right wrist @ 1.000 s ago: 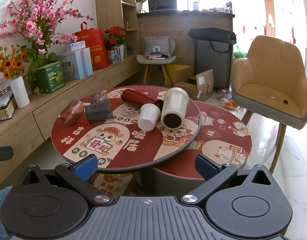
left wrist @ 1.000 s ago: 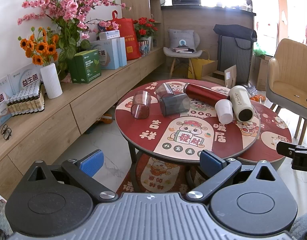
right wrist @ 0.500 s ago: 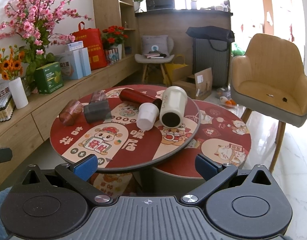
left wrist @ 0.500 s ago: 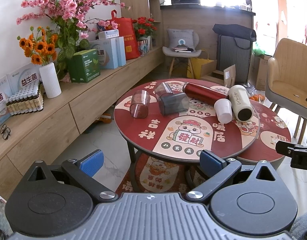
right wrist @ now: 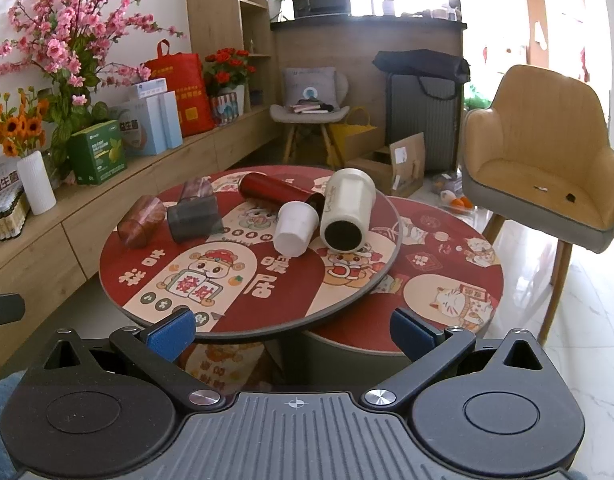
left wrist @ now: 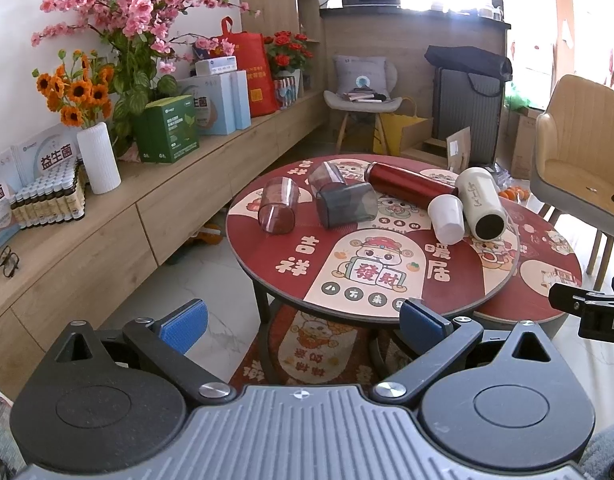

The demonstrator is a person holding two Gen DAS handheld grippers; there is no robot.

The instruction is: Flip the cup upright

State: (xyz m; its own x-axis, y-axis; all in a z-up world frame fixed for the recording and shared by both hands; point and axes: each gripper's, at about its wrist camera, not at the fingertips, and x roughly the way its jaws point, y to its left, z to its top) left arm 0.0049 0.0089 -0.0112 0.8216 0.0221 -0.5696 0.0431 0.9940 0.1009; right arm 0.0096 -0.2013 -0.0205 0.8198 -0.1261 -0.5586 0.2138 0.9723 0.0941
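While both grippers are hanging back short of the round red table with the cartoon print [right wrist: 291, 312], every cup on it is lying on its side, well ahead of the fingers. The tall cream insulated tumbler [right wrist: 345, 209] is lying with its dark mouth toward the right gripper [right wrist: 293, 330], its long axis running away from it, so I judge that hand the nearer. The small white plastic cup [right wrist: 294, 228] is resting against its left flank. The translucent reddish-brown tumbler [left wrist: 278, 211] is lying nearer the left gripper [left wrist: 303, 316]. Both grippers are standing wide apart, grasping nothing, touching nothing.
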